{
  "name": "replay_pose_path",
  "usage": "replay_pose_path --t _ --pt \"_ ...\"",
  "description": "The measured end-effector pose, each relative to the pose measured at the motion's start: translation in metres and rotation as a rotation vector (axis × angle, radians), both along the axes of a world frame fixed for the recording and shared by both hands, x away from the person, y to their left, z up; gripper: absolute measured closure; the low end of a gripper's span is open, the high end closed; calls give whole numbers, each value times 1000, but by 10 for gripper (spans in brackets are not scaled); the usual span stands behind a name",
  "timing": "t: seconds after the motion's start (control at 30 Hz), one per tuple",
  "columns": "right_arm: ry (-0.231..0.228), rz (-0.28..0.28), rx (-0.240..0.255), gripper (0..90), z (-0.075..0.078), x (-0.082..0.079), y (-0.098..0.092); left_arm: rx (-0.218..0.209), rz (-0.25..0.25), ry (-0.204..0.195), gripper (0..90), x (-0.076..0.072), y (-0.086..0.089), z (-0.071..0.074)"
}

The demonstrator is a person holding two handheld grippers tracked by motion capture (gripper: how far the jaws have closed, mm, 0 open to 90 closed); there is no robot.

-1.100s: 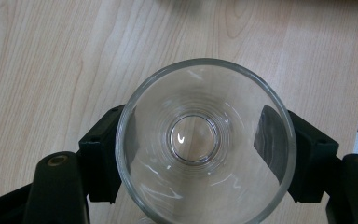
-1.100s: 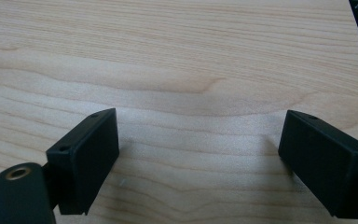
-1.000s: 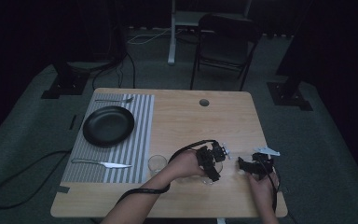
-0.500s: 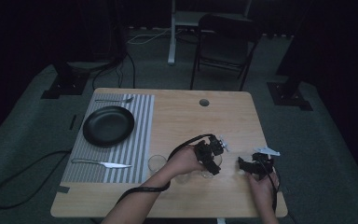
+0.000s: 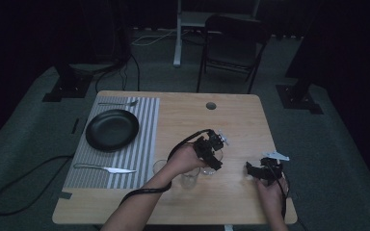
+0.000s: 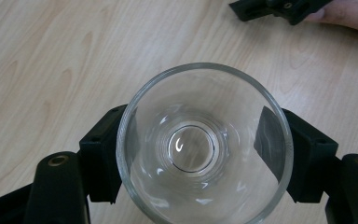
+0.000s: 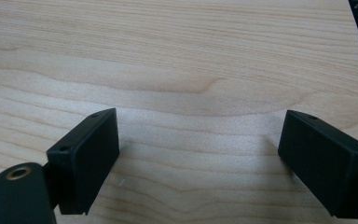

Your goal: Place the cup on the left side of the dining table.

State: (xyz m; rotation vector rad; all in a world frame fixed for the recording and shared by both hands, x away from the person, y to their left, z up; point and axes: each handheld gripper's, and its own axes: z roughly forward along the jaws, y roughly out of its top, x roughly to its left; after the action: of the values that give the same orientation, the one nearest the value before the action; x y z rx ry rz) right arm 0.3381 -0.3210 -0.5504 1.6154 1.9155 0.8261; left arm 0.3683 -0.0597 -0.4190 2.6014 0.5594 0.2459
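high view: wooden table (image 5: 183, 207) under dim light. left gripper (image 5: 211, 153) sat right of table centre, clamped on a clear glass (image 5: 210, 166) that hung below it, over the wood at about 5 o'clock from the table's middle. two more glasses stood close by: one (image 5: 190, 177) just at 8 o'clock of the held glass, another (image 5: 159, 166) farther out at 9 o'clock, by the edge of the striped placemat (image 5: 147, 144). right gripper (image 5: 259, 171) lay near the table's right edge, at 3 o'clock from the held glass and well apart from it. on the placemat, a black plate (image 5: 112, 129); a fork (image 5: 118, 103) at 12 o'clock of the plate, a knife (image 5: 105, 169) at 6 o'clock. a small round hole (image 5: 211, 105) in the tabletop toward the far edge. a dark chair (image 5: 231, 48) stood beyond the table.

left gripper view: looked straight down into the glass (image 6: 204, 144), rim up, upright. both pads (image 6: 271, 142) pressed against its sides at 9 and 3 o'clock, jaws closed on it. the other gripper (image 6: 279, 8) showed at 1 o'clock, with a bit of hand beside it.

right gripper view: jaws stood wide apart, nothing between them, bare wood (image 7: 196, 60) below. right gripper (image 7: 198, 154) held nothing.
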Motion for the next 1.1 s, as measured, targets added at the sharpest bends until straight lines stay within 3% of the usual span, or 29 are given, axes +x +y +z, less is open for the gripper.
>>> replay_pose_path --t 0.5,1.1 --pt "0 0 -1 119 0 0 0 -22 107 -8 286 16 36 12" --pt "-1 1 -2 119 0 0 0 -10 240 -24 285 29 102 17"
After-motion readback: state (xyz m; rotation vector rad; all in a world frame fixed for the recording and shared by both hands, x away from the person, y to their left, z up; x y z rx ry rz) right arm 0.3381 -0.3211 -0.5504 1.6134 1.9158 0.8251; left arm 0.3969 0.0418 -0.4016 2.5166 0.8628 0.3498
